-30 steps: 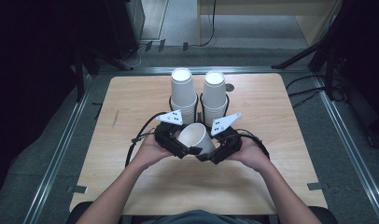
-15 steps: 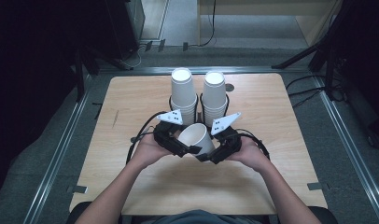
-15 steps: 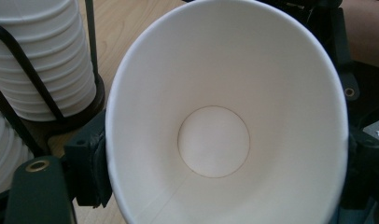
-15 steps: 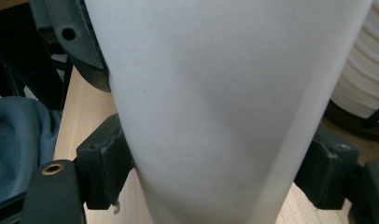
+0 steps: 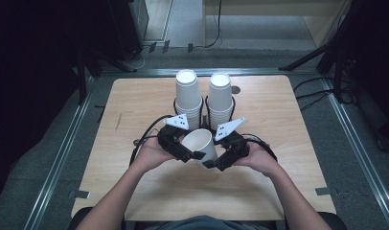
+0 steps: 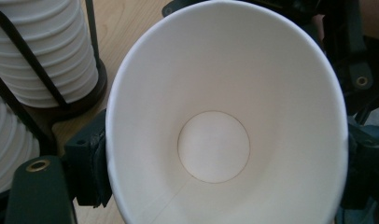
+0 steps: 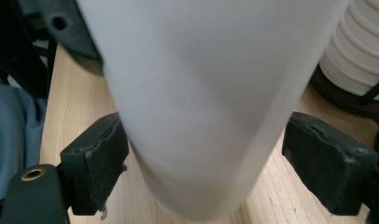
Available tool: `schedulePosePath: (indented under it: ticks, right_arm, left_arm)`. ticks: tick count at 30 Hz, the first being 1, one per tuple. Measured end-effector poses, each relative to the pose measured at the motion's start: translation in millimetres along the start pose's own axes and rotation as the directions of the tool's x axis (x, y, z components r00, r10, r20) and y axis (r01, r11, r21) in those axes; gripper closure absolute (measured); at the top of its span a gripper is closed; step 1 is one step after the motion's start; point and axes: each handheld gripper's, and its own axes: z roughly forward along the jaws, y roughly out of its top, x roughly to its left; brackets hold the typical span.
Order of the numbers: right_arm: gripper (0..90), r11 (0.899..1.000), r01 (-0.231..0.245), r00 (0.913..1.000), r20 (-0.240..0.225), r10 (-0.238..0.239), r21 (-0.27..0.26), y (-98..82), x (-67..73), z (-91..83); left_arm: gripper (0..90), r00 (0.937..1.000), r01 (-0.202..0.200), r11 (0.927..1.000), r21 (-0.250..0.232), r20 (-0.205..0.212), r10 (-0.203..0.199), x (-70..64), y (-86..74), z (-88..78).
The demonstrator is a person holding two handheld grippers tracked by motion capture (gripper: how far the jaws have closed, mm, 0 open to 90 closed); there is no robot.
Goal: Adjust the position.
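My right gripper (image 5: 216, 160) has just been opening; its jaws now stand clear of the paper cup (image 5: 200, 143) between them, so my left gripper (image 5: 190, 153), clamped on the rim, carries it alone. The 2 cup stacks (image 5: 204, 98) crowd 12 o'clock; open table (image 5: 288, 191) lies toward 6.

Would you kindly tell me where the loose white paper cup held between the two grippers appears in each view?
High view: the loose white paper cup sits low of centre, tilted, mouth facing up and left, between both grippers.
Left gripper view: the cup is seen mouth-on, down to its round bottom.
Right gripper view: its outer wall hangs between the two black pads.
Shared landmark: the ribbed stacks of white cups in black wire holders behind it.
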Motion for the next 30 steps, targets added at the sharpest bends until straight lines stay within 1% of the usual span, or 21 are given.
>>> schedulePosePath:
  ticks: [4,7,9,11,12,13,16,17,19,20,21,23,24,26,27,28,29,30]
  right_arm:
    - [15.0,1.000,0.004,0.9998,0.017,-0.005,0.010,-1.9,0.5,-3.0]
    - [15.0,1.000,-0.011,0.9995,0.031,0.010,0.018,-3.8,-0.2,-6.2]
    - [15.0,1.000,-0.020,0.9993,0.032,0.020,0.023,-5.1,-0.6,-9.1]
    - [15.0,0.999,-0.022,0.9990,0.038,0.021,0.024,-6.4,-1.3,-11.4]
    - [15.0,0.999,-0.031,0.9986,0.044,0.030,0.028,-7.0,-1.1,-12.8]
    - [15.0,0.999,-0.031,0.9985,0.046,0.029,0.029,-7.9,-1.7,-13.6]
    - [15.0,0.998,-0.033,0.9984,0.048,0.031,0.051,-11.5,-3.1,-15.4]
    - [15.0,0.997,-0.037,0.9980,0.052,0.034,0.061,-13.1,-3.4,-15.7]
    - [15.0,0.997,-0.040,0.9979,0.055,0.036,0.069,-13.9,-3.7,-15.9]
    - [15.1,0.995,-0.055,0.9971,0.058,0.050,0.080,-16.0,-4.6,-16.3]
    - [15.1,0.995,-0.057,0.9969,0.058,0.052,0.085,-16.7,-4.9,-16.6]
    - [15.2,0.994,-0.055,0.9968,0.063,0.049,0.090,-18.2,-5.3,-17.5]
    - [15.2,0.994,-0.053,0.9968,0.064,0.047,0.097,-19.0,-5.6,-18.1]
    - [15.2,0.994,-0.041,0.9966,0.075,0.033,0.101,-20.6,-6.3,-19.1]
    - [15.2,0.994,-0.043,0.9963,0.078,0.035,0.103,-21.1,-6.3,-19.5]
    - [15.2,0.993,-0.046,0.9959,0.082,0.037,0.104,-21.7,-7.2,-19.8]
    - [15.2,0.992,-0.055,0.9962,0.073,0.047,0.111,-22.4,-7.9,-19.8]
    - [15.2,0.991,-0.061,0.9956,0.077,0.053,0.115,-23.2,-8.7,-19.9]
  left_arm:
    - [14.1,0.9999,-0.009,0.9996,0.028,-0.006,0.009,0.0,-1.1,0.8]
    - [14.1,0.9996,-0.021,0.9988,0.044,-0.017,0.022,0.8,-1.7,-0.5]
    - [14.1,0.9997,-0.017,0.9988,0.047,-0.017,0.018,1.6,-2.0,-1.7]
    - [14.1,0.9995,-0.021,0.9982,0.055,-0.022,0.023,2.5,-2.7,-2.9]
    - [14.1,0.9995,-0.022,0.9978,0.062,-0.023,0.024,3.0,-3.0,-3.4]
    - [14.1,0.9992,-0.023,0.9975,0.067,-0.031,0.025,3.2,-3.4,-4.1]
    - [14.1,0.9988,-0.031,0.9961,0.083,-0.034,0.034,4.6,-4.5,-5.8]
    - [14.1,0.9991,-0.029,0.9958,0.087,-0.029,0.032,5.1,-4.8,-6.2]
    - [14.0,0.9989,-0.032,0.9954,0.090,-0.032,0.035,5.2,-5.2,-6.5]
    - [14.0,0.9991,-0.029,0.9944,0.101,-0.027,0.032,6.2,-5.8,-7.3]
    - [14.0,0.9990,-0.031,0.9939,0.106,-0.029,0.034,6.5,-6.3,-7.9]
    - [14.0,0.9993,-0.025,0.9930,0.115,-0.025,0.028,7.8,-7.0,-9.0]
    - [14.0,0.9990,-0.028,0.9925,0.119,-0.030,0.032,8.2,-7.4,-9.8]
    - [14.0,0.9993,-0.024,0.9918,0.125,-0.027,0.027,10.0,-8.4,-11.6]
    - [14.0,0.9991,-0.023,0.9918,0.126,-0.033,0.028,10.5,-8.9,-12.2]
    - [14.0,0.9992,-0.023,0.9908,0.133,-0.031,0.028,11.5,-9.5,-13.1]
    - [14.0,0.9990,-0.024,0.9906,0.135,-0.034,0.029,12.0,-10.2,-13.8]
    - [14.0,0.9989,-0.022,0.9908,0.134,-0.038,0.028,12.3,-10.8,-14.4]
